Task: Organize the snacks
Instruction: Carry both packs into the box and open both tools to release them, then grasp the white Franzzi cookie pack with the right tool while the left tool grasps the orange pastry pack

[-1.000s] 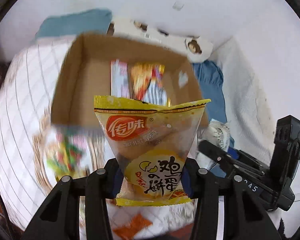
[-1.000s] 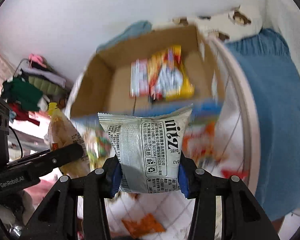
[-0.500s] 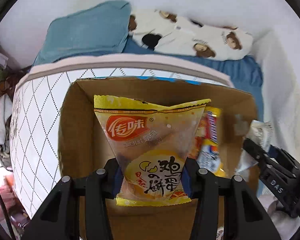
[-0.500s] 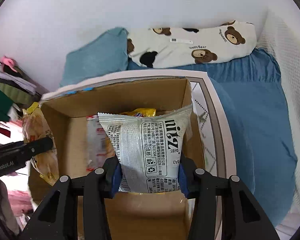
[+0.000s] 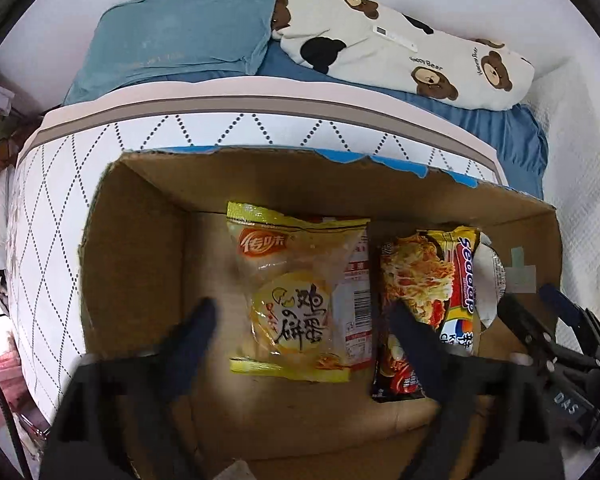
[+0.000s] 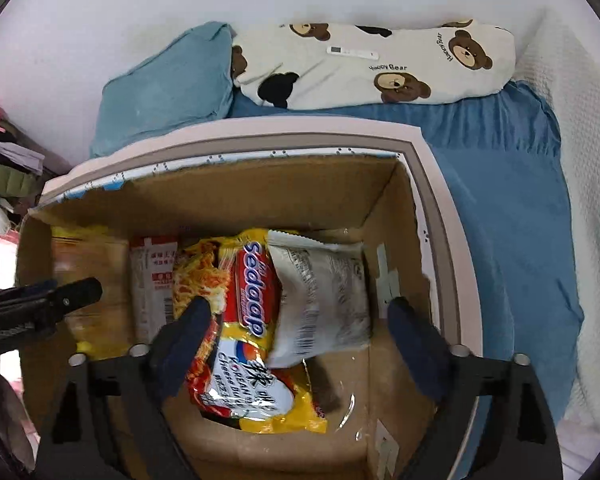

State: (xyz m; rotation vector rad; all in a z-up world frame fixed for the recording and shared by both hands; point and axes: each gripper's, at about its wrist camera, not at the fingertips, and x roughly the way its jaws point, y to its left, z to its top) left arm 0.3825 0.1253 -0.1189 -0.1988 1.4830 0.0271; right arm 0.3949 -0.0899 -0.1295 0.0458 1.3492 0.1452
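Note:
A brown cardboard box [image 5: 140, 248] stands on a white patterned tabletop, also in the right wrist view [image 6: 260, 196]. My left gripper [image 5: 300, 320] is open above the box; the yellow egg-biscuit packet [image 5: 296, 296] lies loose below it on a white-red packet [image 5: 356, 280]. My right gripper [image 6: 300, 316] is open over the grey-white packet [image 6: 324, 300], which lies on the Sedaap noodle packet [image 6: 244, 320]. The noodle packet also shows in the left wrist view [image 5: 432, 288]. Each gripper appears at the edge of the other's view.
The tabletop [image 5: 52, 216] has a pink-grey rim [image 6: 432, 208]. Behind it lie a teal pillow [image 5: 180, 36], a bear-print pillow [image 6: 380, 64] and blue bedding [image 6: 500, 184]. Piled clothes [image 6: 4, 168] are at the left. The box's left floor [image 5: 212, 264] is bare cardboard.
Both grippers have opened and let go of their packets. The yellow packet and the grey-white packet now lie inside the box. Both grippers stayed above the box.

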